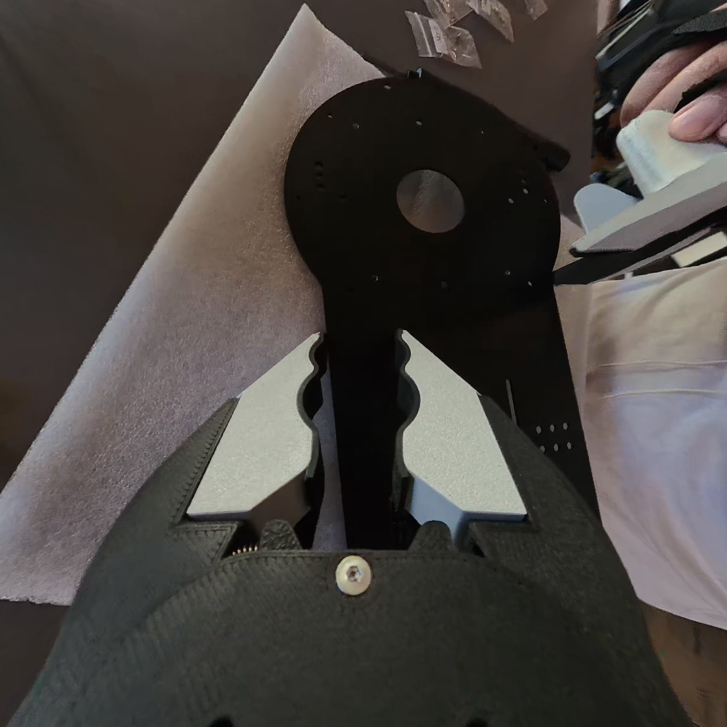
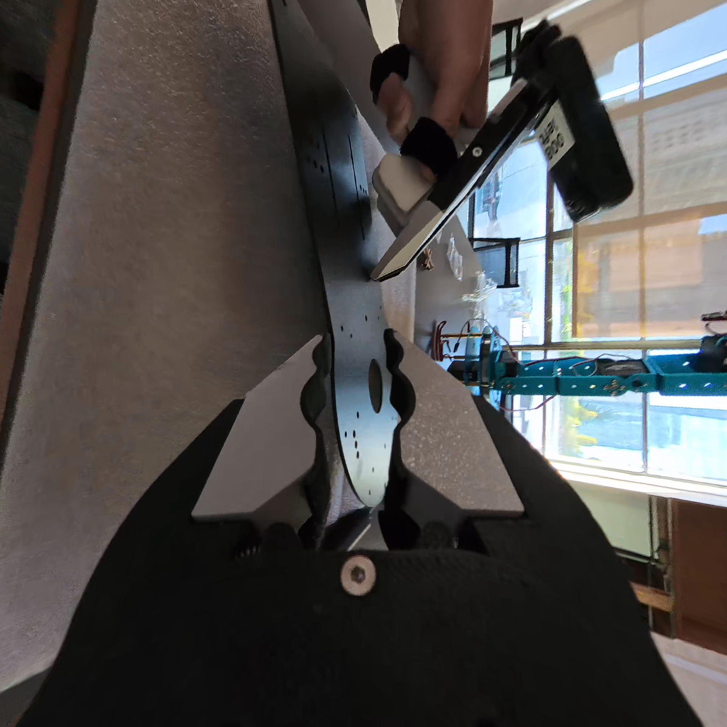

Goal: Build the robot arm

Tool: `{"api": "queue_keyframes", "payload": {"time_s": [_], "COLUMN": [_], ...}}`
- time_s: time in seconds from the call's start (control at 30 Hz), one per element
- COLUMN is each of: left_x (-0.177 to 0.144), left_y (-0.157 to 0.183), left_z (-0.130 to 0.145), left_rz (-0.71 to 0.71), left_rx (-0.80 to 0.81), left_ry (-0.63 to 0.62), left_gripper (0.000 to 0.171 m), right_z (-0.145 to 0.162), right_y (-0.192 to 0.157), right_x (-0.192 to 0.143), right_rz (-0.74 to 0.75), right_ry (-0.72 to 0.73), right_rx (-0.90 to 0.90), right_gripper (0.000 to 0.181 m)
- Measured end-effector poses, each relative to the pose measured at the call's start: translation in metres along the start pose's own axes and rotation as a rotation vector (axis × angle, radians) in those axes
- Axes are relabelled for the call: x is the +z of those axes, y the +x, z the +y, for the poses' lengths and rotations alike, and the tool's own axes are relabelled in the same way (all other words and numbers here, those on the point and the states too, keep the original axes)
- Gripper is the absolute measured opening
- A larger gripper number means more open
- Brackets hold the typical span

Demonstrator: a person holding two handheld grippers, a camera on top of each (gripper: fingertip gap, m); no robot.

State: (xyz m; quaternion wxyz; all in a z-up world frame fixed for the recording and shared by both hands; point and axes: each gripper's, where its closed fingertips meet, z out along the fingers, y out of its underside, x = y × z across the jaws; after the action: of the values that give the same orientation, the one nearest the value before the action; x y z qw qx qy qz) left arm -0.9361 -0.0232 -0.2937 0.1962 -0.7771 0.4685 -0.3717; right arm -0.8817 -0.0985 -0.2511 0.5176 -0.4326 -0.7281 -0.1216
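A dark bench [image 1: 98, 165] carries everything here, and spread over it is a big sheet of pale foam wrap [image 1: 189, 314], one edge running slantwise toward the far side. On that sheet lies a black plate [image 1: 417, 244], flat and thin, with a round head, a large hole through the middle and many small holes scattered about; a narrower neck runs back from the head toward the near edge of the bench.

The left tool [image 1: 360, 342] sits astride that neck, its two grey fingers [image 1: 267, 429] standing either side of it; they look close against the plate's edges (though I cannot make out for certain whether they pinch it). The right tool [image 2: 356, 340] straddles the round end of the same plate, seen edge-on from its own camera, with the big hole lying between the fingers; a sliver of space shows on each side, so again I cannot tell whether it grips.

A person's hand [image 2: 436, 74], with black straps around the fingers, holds the left tool's handle. Toward the far edge of the bench lie several small clear plastic bags [image 1: 452, 35]. Beyond the bench, by the window [image 2: 629, 275], stands a teal frame with wires [image 2: 590, 377].
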Motion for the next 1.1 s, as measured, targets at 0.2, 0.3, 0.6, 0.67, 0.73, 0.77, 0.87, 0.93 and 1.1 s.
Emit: {"api": "queue_keyframes", "payload": {"time_s": [0.2,0.3,0.6,0.67,0.73,0.77,0.87,0.93,1.1], "left_x": [-0.004,-0.007,-0.024,-0.028,-0.03,-0.031,-0.033,-0.033,-0.031], "left_y": [-0.001,0.0,-0.005,-0.006,-0.01,-0.012,-0.017,-0.022,-0.028], "left_z": [-0.003,-0.006,-0.021,-0.029,-0.034,-0.036,-0.043,-0.043,-0.041], "left_rz": [0.139,0.256,0.472,0.495,0.485,0.483,0.492,0.489,0.489], "left_rx": [-0.111,-0.21,-0.242,-0.237,-0.214,-0.209,-0.228,-0.249,-0.267], "left_ry": [-0.035,-0.038,-0.033,-0.019,-0.018,-0.015,-0.001,-0.005,-0.01], "left_gripper": [0.032,0.033,0.017,0.018,0.02,0.02,0.019,0.021,0.02], "right_z": [-0.007,-0.009,-0.012,-0.011,-0.01,-0.01,-0.008,-0.006,-0.005], "right_y": [0.02,0.035,0.094,0.108,0.118,0.122,0.132,0.137,0.141], "right_x": [-0.001,0.002,0.03,0.041,0.051,0.056,0.069,0.077,0.085], "right_rz": [0.014,-0.006,-0.281,-0.373,-0.463,-0.5,-0.57,-0.584,-0.636], "right_ry": [0.034,0.038,0.011,-0.007,-0.022,-0.025,-0.023,-0.019,-0.008], "right_rx": [-0.127,-0.138,0.035,0.102,0.165,0.184,0.226,0.242,0.307], "right_gripper": [0.017,0.001,0.001,0.001,0.001,0.001,0.001,0.002,0.003]}}
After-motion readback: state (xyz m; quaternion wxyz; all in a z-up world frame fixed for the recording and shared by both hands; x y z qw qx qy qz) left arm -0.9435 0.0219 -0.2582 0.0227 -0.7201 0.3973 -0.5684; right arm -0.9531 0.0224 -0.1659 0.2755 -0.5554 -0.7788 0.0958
